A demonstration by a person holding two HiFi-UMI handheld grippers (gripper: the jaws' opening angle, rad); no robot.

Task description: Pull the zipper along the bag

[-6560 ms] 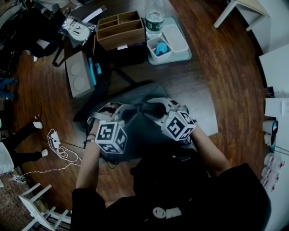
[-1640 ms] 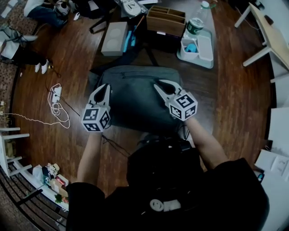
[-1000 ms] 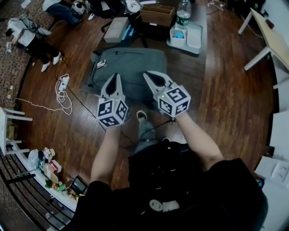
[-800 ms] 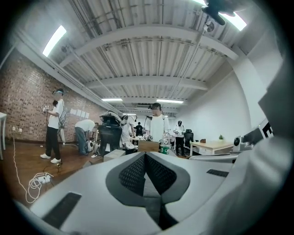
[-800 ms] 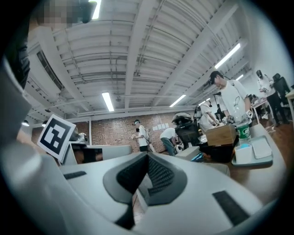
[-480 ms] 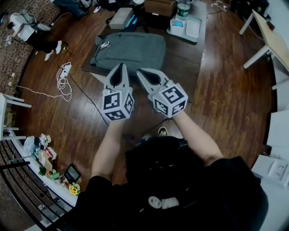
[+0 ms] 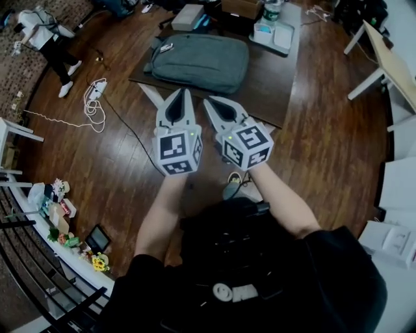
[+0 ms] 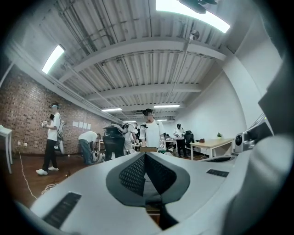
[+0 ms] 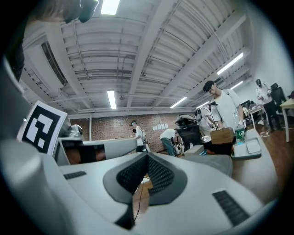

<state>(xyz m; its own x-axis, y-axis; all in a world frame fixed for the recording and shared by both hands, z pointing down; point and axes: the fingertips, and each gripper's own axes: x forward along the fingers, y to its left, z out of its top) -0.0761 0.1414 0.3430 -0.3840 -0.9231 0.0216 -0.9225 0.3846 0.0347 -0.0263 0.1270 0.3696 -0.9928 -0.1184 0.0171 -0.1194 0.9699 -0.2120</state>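
Observation:
The grey-green bag (image 7: 201,62) lies flat on a low dark table (image 7: 276,91) at the top of the head view, its zipper too small to make out. Both grippers are held up side by side, well short of the bag and apart from it. My left gripper (image 7: 181,93) is shut with nothing in it; in the left gripper view its jaws (image 8: 145,157) meet and point level into the room. My right gripper (image 7: 209,103) is shut and empty too; in the right gripper view, past its tips (image 9: 147,157), the bag (image 9: 220,161) shows at the right.
A white tray (image 7: 285,38) with a bottle and a grey box (image 7: 188,16) sit beyond the bag. A power strip with white cable (image 7: 96,97) lies on the wooden floor at left. A white table (image 7: 390,62) stands at right. People (image 8: 150,131) stand farther off.
The view has drawn back from the bag, which has slid toward the top and shrunk. Both grippers have come up and together, still shut and empty.

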